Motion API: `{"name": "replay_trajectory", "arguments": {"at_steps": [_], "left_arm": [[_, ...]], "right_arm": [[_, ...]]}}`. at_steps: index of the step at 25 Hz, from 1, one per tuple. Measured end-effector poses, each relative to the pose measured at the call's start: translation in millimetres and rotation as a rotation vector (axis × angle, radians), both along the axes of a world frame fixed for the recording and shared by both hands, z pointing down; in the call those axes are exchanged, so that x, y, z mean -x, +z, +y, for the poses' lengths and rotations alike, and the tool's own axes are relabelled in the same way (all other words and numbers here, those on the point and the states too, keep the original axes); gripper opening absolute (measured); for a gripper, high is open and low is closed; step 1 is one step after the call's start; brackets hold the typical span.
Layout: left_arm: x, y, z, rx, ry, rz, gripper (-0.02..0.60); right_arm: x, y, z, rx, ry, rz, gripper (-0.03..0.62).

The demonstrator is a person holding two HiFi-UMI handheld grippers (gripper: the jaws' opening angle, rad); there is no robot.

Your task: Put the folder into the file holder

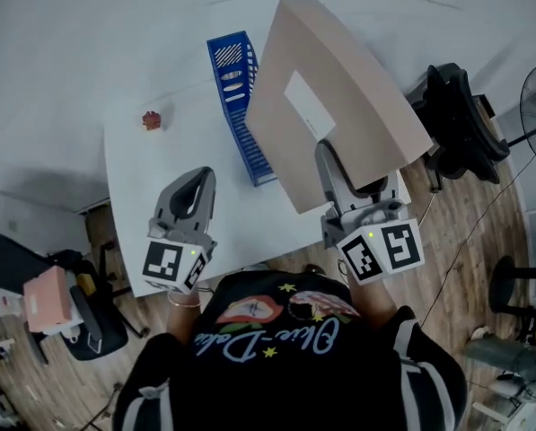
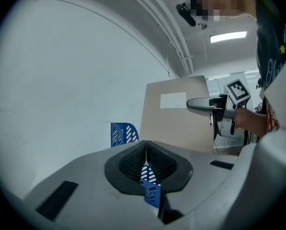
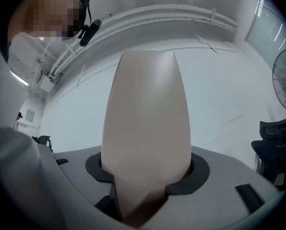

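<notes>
**White worktop (image 1: 160,178), folder (image 1: 339,97) held up beside the file holder (image 1: 241,106)**

The worktop stands on a wood floor (image 1: 465,241). At 4 o'clock in the head view, the right tool (image 1: 330,164) points toward 12, its jaws spread wide and clamped on the lower end of the beige folder. The folder is tilted in the air, just at 3 o'clock of the blue file holder. At 7 o'clock the left tool (image 1: 198,176) points toward 12 over the worktop's near part, its jaws pressed together on nothing. A small red thing (image 1: 152,119) lies at 10 o'clock.
</notes>
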State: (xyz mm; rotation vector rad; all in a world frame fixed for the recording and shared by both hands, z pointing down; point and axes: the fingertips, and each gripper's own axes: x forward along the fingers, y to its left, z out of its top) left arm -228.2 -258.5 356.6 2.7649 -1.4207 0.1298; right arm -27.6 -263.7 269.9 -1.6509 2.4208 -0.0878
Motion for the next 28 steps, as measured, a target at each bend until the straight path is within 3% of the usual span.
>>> {"name": "replay_trajectory", "arguments": {"at_steps": [11,28], "left_arm": [[36,8,-20,0.006,0.067,0.008,0.005],[63,36,-38,0.074,0.086,0.085,0.005]], "right_arm": [[41,0,-24,-0.02,0.084,-0.015,0.255],[79,8,-81,-0.001,0.135,0.074,0.256]]}}
